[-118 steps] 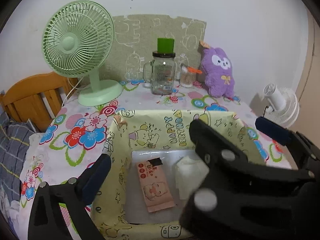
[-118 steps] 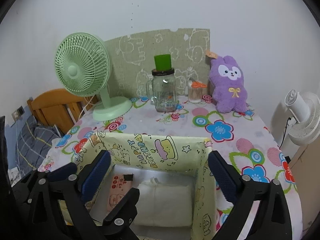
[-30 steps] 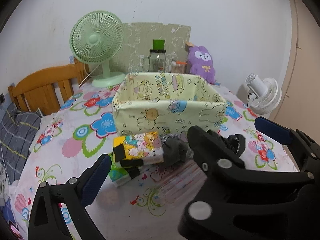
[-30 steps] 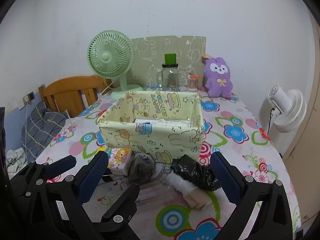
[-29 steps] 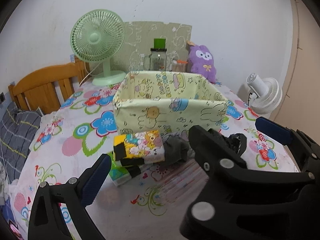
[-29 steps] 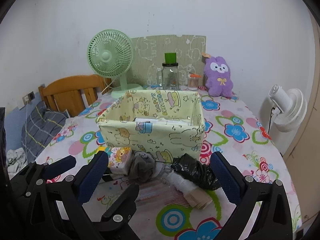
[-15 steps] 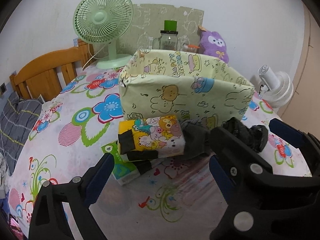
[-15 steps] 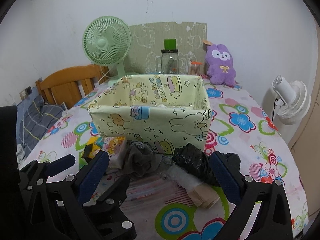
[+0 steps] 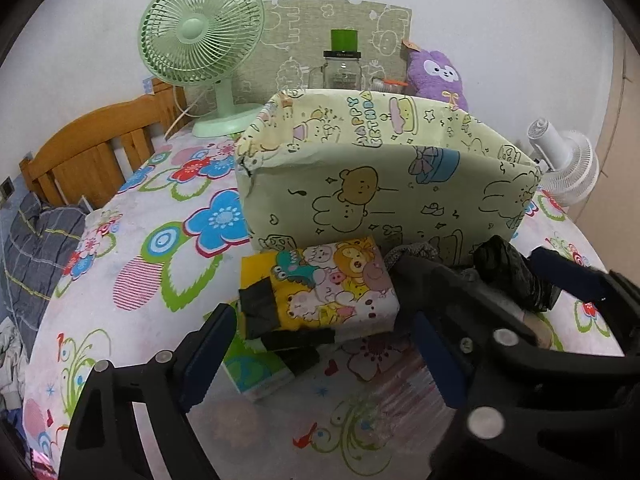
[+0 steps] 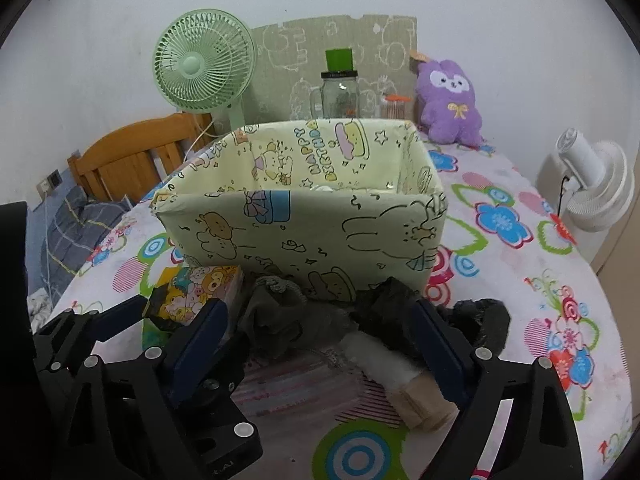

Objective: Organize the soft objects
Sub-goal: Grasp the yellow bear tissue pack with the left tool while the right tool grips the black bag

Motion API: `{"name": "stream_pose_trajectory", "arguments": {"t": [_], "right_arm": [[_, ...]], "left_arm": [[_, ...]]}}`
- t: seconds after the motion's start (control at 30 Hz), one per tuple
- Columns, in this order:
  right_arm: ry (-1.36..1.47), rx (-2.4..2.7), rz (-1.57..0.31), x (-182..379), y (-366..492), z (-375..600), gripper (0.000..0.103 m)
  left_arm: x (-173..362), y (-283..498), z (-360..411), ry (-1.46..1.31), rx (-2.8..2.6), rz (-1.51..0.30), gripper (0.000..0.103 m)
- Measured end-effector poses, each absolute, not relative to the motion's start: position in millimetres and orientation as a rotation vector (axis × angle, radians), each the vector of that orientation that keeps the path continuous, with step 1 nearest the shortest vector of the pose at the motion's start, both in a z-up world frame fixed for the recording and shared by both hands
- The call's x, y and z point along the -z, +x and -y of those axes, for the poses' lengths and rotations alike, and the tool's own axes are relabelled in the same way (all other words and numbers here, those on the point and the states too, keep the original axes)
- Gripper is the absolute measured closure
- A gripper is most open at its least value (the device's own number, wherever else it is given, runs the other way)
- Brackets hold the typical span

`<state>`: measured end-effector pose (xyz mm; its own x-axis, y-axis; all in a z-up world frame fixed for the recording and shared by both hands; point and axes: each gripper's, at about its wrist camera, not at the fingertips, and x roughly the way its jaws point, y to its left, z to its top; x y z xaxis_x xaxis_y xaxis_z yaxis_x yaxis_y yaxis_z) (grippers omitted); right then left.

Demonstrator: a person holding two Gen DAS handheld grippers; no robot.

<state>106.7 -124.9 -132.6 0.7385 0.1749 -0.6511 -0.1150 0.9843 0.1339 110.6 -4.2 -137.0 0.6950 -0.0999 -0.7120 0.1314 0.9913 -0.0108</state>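
Bench (image 10: 520,280) wears a floral cloth, set against a white wall.

My left hand-held gripper (image 9: 320,356) is wide but closing, nothing pinched. The cartoon tissue pack (image 9: 332,288) lies just ahead between its fingers, on top of a green pack (image 9: 256,372).

My right hand-held gripper (image 10: 320,344) is also wide and closing, pads not yet pressing. The grey cloth (image 10: 280,316) sits ahead between its fingers, the black bag (image 10: 384,312) by the right finger, a white roll (image 10: 392,364) beyond it toward the right.

The yellow box (image 10: 300,232) stands right behind the pile.

Past the box, by the wall: green fan (image 10: 204,64) on the left, jar (image 10: 340,92) in the middle, purple plush (image 10: 448,100) on the right.

White fan (image 10: 592,188) stands off the bench to the far right. Wooden headboard (image 10: 132,152) and grey bedding (image 10: 68,228) lie far left.
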Motion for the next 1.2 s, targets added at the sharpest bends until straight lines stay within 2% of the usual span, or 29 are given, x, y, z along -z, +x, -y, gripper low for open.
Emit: {"name": "stream_pose_trajectory", "arguments": {"t": [0.13,0.33,0.67,0.8,1.2], "right_arm": [[0.097,-0.183,-0.746,137,112,122,0.012],[0.090,-0.204,-0.759,140,117,115,0.023],[0.069,-0.258,-0.797,146,125,100,0.056],[0.061,-0.269,-0.795,147,125,97,0.066],[0.045,-0.224,-0.758,137,116,108,0.069]], "left_arm": [[137,111,5,0.046,0.137,-0.785,0.014],[137,110,0,0.046,0.137,-0.785,0.023],[142,110,-4,0.062,0.130,-0.802,0.023],[143,112,-6,0.062,0.125,-0.804,0.023],[138,109,0,0.070,0.117,-0.783,0.023]]}}
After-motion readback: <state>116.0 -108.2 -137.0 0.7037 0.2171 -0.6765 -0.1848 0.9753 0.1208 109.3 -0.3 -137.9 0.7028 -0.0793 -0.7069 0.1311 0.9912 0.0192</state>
